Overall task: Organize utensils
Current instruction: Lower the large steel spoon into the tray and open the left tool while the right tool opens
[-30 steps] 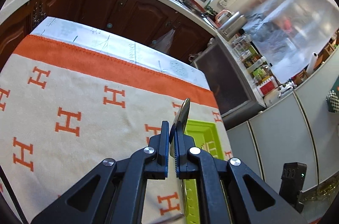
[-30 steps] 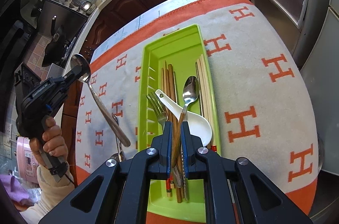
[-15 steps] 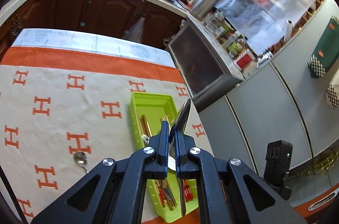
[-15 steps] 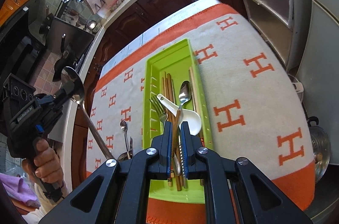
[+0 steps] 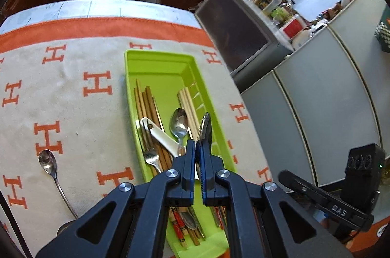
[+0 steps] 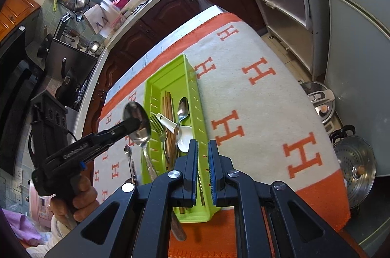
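Steel glinted between the left tongs (image 5: 199, 160), which were clamped on a large spoon (image 6: 136, 122) by its bowl, the handle trailing down past the tray's left wall in the right wrist view. The spoon hung above the green tray (image 5: 156, 58), which sat on the cloth-covered counter (image 5: 61, 97). The right tongs (image 6: 202, 170) stood slightly apart with nothing between them, poised over the tray's near end.

Inside the tray lay brown chopsticks (image 5: 148, 106), pale chopsticks (image 5: 187, 102), a fork (image 5: 150, 153), a white ladle spoon (image 5: 160, 138) and a smaller spoon (image 5: 179, 122), overlapping in a loose heap. One small spoon (image 5: 47, 161) lay out on the cloth, well apart from the tray on its left.

The grip looked the weak point: a smooth, curved bowl pinched at its edge could pivot or slip, and the long handle would swing the spoon out of line. Judged from that, a release here might have let the handle strike the tray wall and land the spoon half outside, or drop it across the heap and scatter the chopsticks. The empty right tongs, close over the tray, might also have been in the way of the descent.
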`<state>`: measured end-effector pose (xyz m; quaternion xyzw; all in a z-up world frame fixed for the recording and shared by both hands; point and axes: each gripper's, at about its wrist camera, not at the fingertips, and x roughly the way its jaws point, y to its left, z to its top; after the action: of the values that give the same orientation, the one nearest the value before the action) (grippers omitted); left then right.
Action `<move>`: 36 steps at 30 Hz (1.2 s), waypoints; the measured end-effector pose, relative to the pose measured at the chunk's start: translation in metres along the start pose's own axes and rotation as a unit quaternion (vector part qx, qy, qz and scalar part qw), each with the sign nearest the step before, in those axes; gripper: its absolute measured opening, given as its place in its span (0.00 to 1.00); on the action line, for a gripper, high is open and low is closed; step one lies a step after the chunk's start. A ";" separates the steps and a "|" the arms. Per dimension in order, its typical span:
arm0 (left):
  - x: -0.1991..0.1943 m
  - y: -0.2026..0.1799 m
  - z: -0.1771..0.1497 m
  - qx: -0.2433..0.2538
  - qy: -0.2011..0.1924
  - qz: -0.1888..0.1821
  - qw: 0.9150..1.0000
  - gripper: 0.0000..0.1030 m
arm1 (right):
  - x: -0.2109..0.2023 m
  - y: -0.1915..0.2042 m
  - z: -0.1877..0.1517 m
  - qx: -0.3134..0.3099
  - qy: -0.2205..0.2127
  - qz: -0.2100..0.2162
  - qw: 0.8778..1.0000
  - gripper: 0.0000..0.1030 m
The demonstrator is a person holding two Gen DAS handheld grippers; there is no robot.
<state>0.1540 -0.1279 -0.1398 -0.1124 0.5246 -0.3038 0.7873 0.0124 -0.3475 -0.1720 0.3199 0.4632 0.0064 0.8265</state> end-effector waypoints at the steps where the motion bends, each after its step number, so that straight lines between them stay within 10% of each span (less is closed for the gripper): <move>1: 0.004 0.003 0.002 -0.005 0.003 0.001 1.000 0.01 | 0.000 -0.003 -0.001 0.003 0.001 0.002 1.000 0.08; 19: 0.042 0.019 0.033 0.022 0.007 0.066 0.998 0.02 | 0.021 -0.001 0.001 0.008 0.015 -0.003 1.000 0.08; 36: -0.058 0.032 -0.018 0.007 -0.029 0.113 0.993 0.66 | 0.025 0.022 -0.001 -0.017 0.022 -0.004 1.000 0.12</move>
<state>0.1343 -0.0656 -0.1198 -0.0554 0.5092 -0.2131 0.8320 0.0317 -0.3218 -0.1795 0.3033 0.4828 0.0180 0.8213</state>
